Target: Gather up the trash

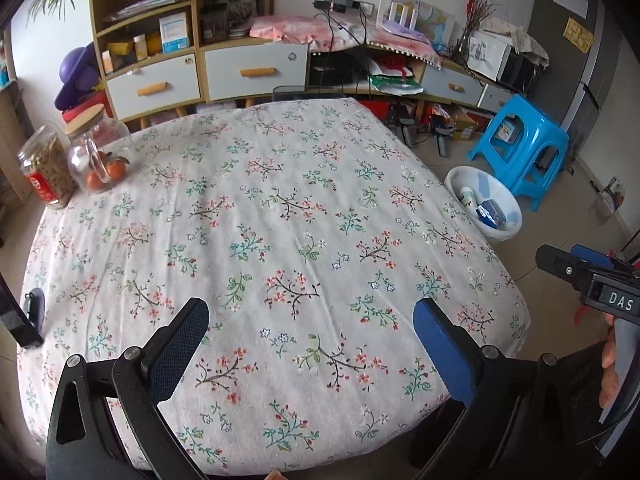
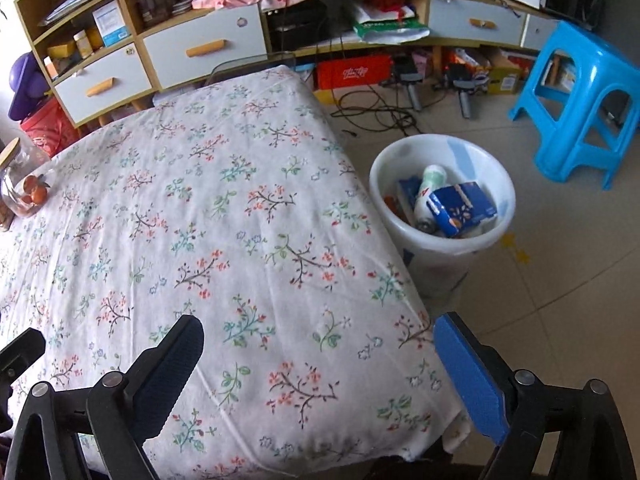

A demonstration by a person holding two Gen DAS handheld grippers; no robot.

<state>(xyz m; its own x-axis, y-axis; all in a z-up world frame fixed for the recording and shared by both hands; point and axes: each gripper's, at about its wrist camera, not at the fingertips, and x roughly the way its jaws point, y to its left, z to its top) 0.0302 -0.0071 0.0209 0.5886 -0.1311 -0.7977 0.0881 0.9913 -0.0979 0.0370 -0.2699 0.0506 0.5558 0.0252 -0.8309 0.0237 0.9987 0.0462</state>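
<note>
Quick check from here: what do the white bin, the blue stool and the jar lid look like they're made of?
White bin: likely plastic, smooth and slightly translucent at its thin rim. Blue stool: moulded plastic, glossy highlights, one-piece legs. Jar lid: looks like pale wood or bamboo, matte, on a clear glass-like jar.

A table draped in a white cloth printed with small floral sprigs [image 1: 280, 216] fills the middle of the room, and at its far left corner a clear glass jar with a wooden lid holding oranges [image 1: 98, 152] stands just beside a taller jar of pale dried food with a red label [image 1: 46, 170]. Behind it runs a yellow-framed shelf unit with grey drawers [image 1: 160, 84], and a bright blue plastic stool [image 2: 580, 100] sits on the tiled floor to the right.
</note>
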